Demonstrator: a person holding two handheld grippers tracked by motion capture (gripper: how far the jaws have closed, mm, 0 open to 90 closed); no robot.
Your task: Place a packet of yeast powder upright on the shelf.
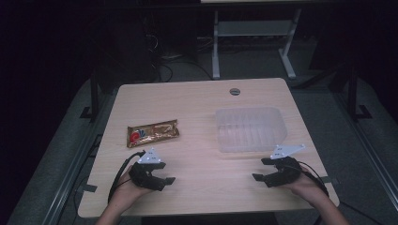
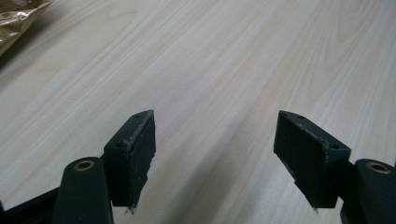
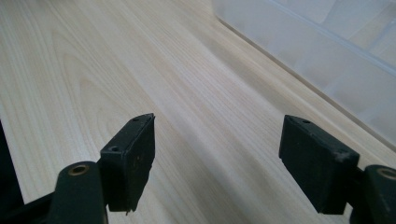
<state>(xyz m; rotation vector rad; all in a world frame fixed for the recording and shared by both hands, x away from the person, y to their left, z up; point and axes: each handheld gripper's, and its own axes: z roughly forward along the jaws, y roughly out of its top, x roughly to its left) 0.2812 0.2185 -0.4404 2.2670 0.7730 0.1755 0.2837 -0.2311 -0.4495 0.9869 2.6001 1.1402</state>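
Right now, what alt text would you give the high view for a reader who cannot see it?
A person's two hands rest open black grippers, the left gripper and right gripper, on the near edge of a light wooden table, holding nothing. A shiny brown snack packet lies ahead of the left one; an empty clear plastic bin sits ahead of the right.

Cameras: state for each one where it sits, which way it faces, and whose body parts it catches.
High view: above the near edge, facing forward and down on table; forearms, left gripper, right gripper.
Left gripper view: on that gripper, facing bare wood; snack packet corner.
Right gripper view: on that gripper, facing clear bin.
Shared: high view has both packet and bin.
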